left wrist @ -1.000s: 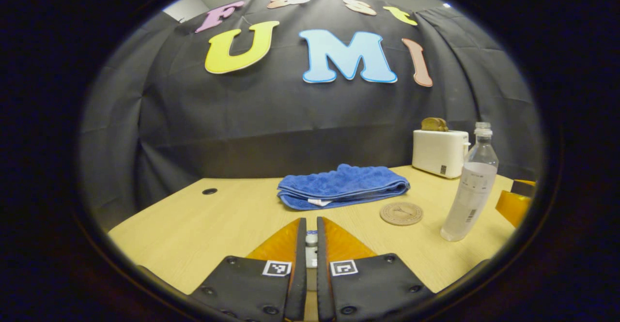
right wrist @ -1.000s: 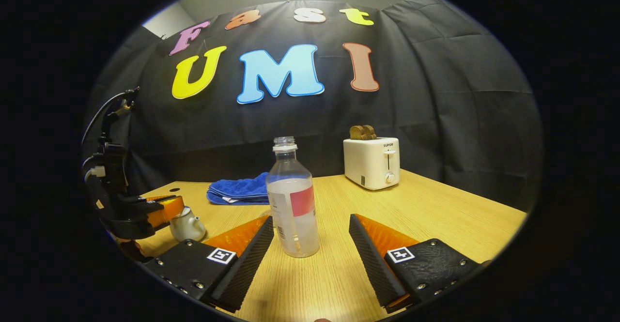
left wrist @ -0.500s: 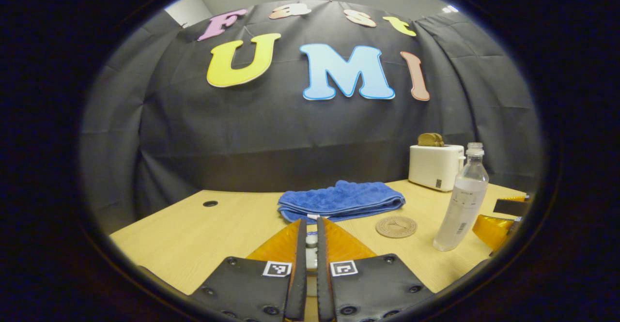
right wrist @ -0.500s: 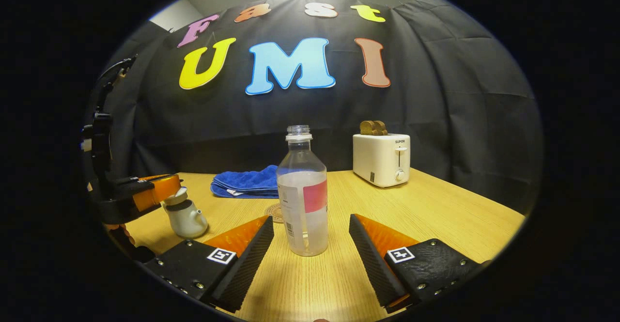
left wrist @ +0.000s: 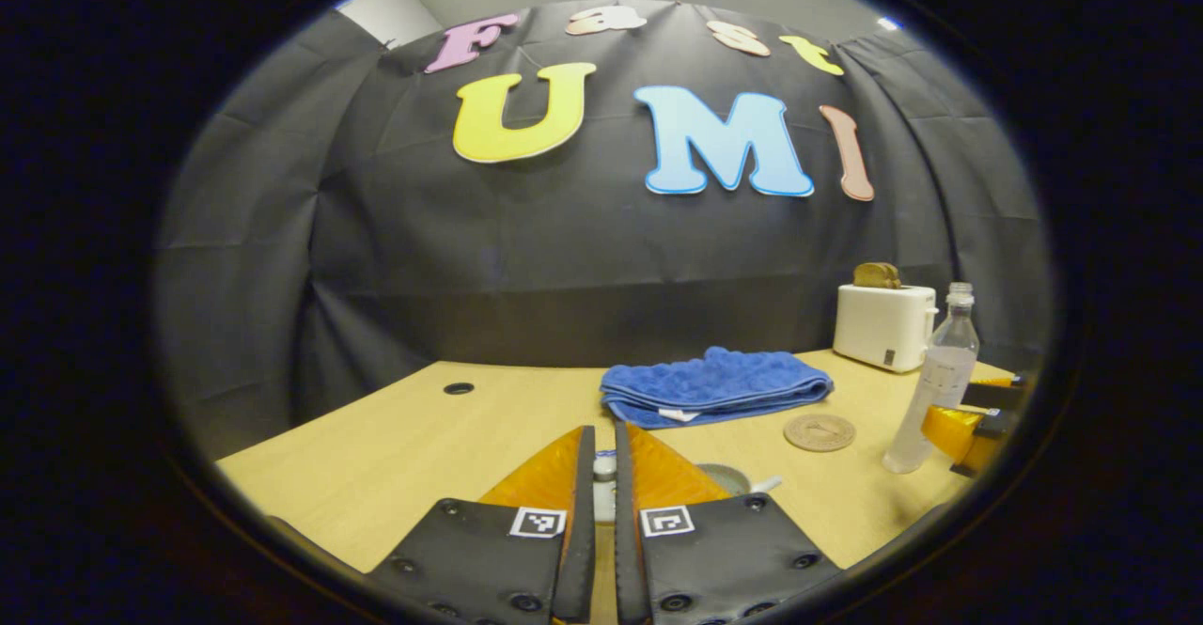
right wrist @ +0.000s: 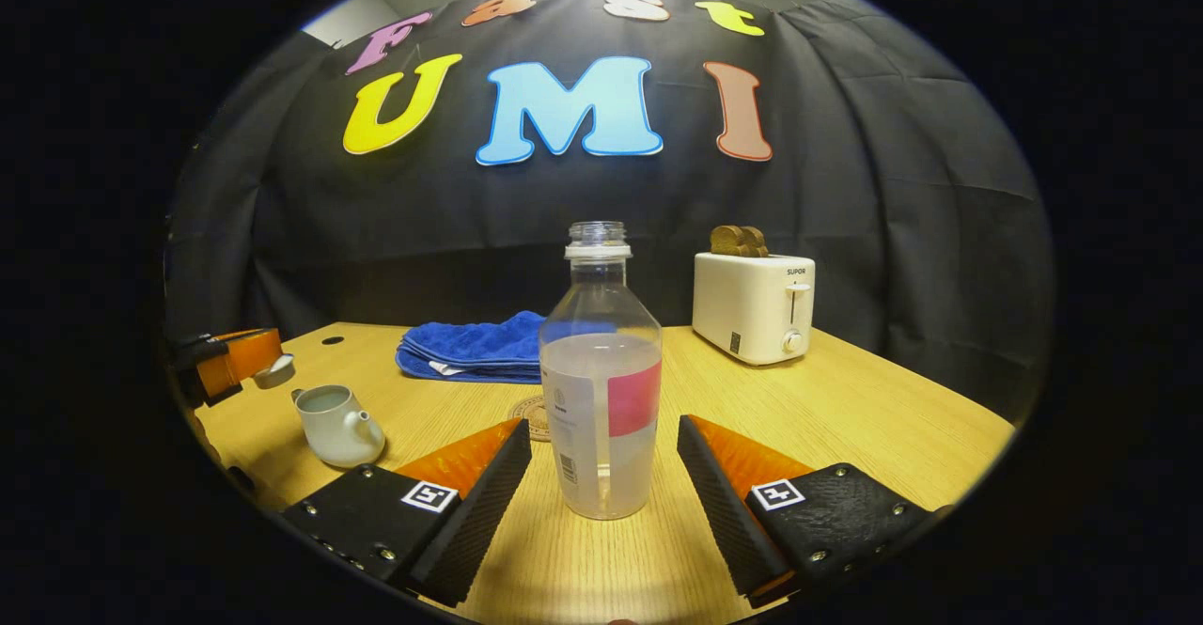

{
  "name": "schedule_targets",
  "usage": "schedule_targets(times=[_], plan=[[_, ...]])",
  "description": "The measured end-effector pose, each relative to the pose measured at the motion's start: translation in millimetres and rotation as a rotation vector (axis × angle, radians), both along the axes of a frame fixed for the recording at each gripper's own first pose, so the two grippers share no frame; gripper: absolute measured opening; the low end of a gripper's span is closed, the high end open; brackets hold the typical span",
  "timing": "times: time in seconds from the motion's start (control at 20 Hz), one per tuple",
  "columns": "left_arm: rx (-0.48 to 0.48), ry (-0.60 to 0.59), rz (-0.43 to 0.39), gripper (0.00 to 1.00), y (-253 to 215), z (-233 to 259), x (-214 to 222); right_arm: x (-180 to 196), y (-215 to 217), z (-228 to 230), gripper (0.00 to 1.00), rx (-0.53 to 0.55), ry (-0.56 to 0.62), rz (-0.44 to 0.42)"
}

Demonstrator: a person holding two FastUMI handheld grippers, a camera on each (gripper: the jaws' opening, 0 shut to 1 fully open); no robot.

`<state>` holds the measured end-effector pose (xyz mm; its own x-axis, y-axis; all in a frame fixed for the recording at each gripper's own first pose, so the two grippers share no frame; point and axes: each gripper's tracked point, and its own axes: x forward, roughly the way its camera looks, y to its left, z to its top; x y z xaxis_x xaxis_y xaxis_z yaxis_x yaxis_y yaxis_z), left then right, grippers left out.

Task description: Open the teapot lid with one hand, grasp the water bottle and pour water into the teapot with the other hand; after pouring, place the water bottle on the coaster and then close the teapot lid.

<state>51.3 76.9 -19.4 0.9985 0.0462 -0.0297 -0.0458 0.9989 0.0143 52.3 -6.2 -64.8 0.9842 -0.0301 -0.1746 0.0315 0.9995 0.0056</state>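
My left gripper [left wrist: 604,432] is shut on the knob of the small white teapot lid [left wrist: 604,466], held above the table. The lid [right wrist: 275,371] also appears in the right gripper view, clamped by the left gripper [right wrist: 230,362] up and left of the teapot. The pale teapot [right wrist: 334,423] stands uncovered, its spout toward the bottle; its rim [left wrist: 724,476] peeks out beside my left fingers. The clear, capless water bottle [right wrist: 601,390], roughly half full, stands upright between the open fingers of my right gripper [right wrist: 603,428], untouched. The round coaster [left wrist: 820,432] lies behind the bottle [left wrist: 940,390].
A folded blue towel [right wrist: 470,348] lies at the back of the wooden table [right wrist: 846,418]. A white toaster [right wrist: 752,305] with bread in it stands at the back right. A cable hole [left wrist: 459,387] sits near the far left of the tabletop.
The left gripper has lifted the lid off the teapot and carried it up and to the left. The right gripper has moved closer around the bottle, still open.
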Motion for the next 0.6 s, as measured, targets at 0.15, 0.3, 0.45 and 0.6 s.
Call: schedule_targets(times=[0.15,0.3,0.45,0.6], plan=[[0.017,-0.009,0.044,0.16,24,2,-5,5,1,1,0.98,-0.012,-0.004,-0.013],[0.002,-0.011,0.081,0.16,45,1,-7,11,1,0,0.98,-0.017,-0.001,-0.024],[-0.017,-0.019,0.11,0.15,61,3,-10,17,1,0,0.98,-0.036,0.005,-0.029],[-0.029,-0.015,0.115,0.15,63,0,-10,22,3,-2,0.83,-0.041,0.022,-0.024]])
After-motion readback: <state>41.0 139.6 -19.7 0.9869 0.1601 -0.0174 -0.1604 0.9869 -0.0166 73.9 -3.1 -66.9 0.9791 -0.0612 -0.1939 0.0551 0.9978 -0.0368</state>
